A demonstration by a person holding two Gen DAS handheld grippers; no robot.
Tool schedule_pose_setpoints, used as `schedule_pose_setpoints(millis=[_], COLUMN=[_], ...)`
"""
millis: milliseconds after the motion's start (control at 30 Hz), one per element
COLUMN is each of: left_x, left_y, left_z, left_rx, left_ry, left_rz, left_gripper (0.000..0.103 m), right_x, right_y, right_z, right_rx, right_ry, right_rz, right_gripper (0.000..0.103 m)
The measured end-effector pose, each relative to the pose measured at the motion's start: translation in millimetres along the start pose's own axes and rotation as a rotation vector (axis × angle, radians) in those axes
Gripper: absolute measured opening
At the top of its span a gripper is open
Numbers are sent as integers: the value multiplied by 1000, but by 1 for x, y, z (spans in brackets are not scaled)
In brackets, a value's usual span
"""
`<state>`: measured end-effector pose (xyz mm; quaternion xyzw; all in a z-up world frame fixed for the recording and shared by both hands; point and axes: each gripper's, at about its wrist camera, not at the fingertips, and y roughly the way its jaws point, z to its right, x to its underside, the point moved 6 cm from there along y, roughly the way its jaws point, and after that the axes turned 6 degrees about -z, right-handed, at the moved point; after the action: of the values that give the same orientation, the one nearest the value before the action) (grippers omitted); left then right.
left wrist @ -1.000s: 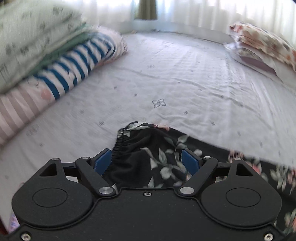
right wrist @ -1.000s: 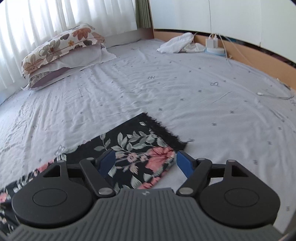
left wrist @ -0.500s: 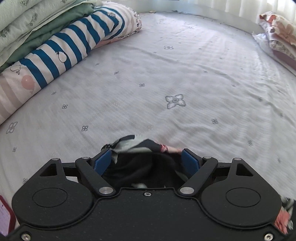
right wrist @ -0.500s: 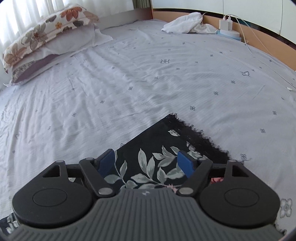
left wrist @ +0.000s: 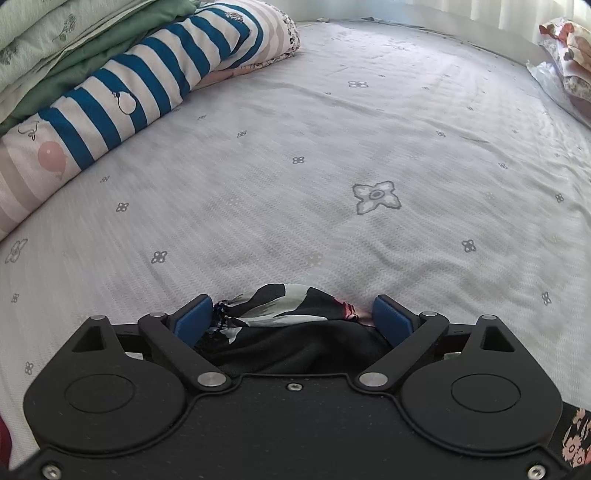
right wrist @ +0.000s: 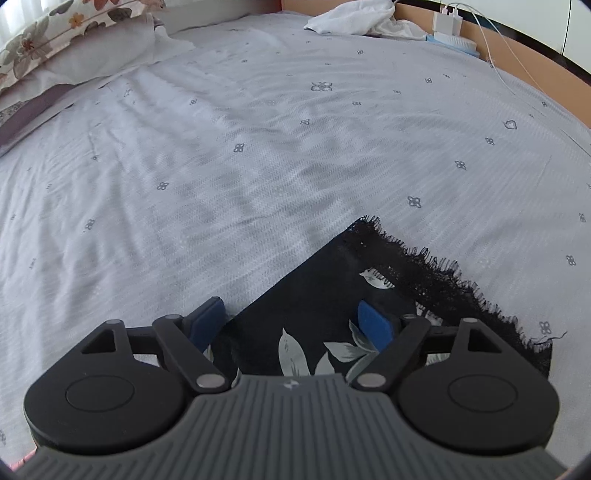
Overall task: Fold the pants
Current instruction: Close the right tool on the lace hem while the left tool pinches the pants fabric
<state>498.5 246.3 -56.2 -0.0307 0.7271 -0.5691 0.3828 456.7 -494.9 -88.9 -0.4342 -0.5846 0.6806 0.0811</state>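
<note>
The pants are black with a leaf and flower print and lie on the grey bed sheet. In the left wrist view their bunched waistband end (left wrist: 291, 317) sits between the blue pads of my left gripper (left wrist: 291, 314), whose jaws stand wide apart around it. In the right wrist view a leg end with a black lace hem (right wrist: 424, 269) lies flat. My right gripper (right wrist: 291, 317) is low over this leg with jaws wide apart, the left pad (right wrist: 207, 319) beside the cloth's edge and the right pad (right wrist: 373, 325) over the cloth.
Folded striped and green quilts (left wrist: 110, 92) are stacked at the left. Floral pillows (right wrist: 55, 40) lie at the far side. A white cloth (right wrist: 354, 18), a charger and cables (right wrist: 450, 26) sit by the wooden bed edge at the right.
Both grippers have moved down and forward over the pants. Less cloth shows in front of each. The jaws stay wide apart.
</note>
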Motion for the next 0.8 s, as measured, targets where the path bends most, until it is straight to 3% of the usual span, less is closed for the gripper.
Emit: schedule_pose_setpoints(millis=[233,367,433,467,500,533,567,600,700,800], left_x=[-1,-1,0,0,1,1,2,2,3,3], left_y=[5,6,3,0,-5,-9,-12,-15,-25,-35], left_z=[-3,-2,0,1,4,7,10,12,12,4], left_rx=[13,11,19,25,27,21,7,1,6,25], left_ry=[-20,-25,-21,-12,1,16,30,41,29,2], left_rz=[-3,1,19,34,51,65,70,72,81,81], left_gripper=[97,96,85,69,47,36,19,7,4,4], right_x=[-5,-3,-2,-2,-1,-2,-3,-3,-5,-4], right_y=[12,10,8,6,3,0,-2,-4,-11,-22], right_z=[-11,-12,-13,-12,-11,-10,-6,-2,14,26], right_rx=[3,17,13,12,11,25,63,84,15,-24], right_ry=[-15,-25,-33,-33,-32,-27,-22,-13,53,88], right_rz=[-20,6,21,32,43,53,59,61,42,31], right_gripper=[101,89,83,74,62,52,25,15,2,2])
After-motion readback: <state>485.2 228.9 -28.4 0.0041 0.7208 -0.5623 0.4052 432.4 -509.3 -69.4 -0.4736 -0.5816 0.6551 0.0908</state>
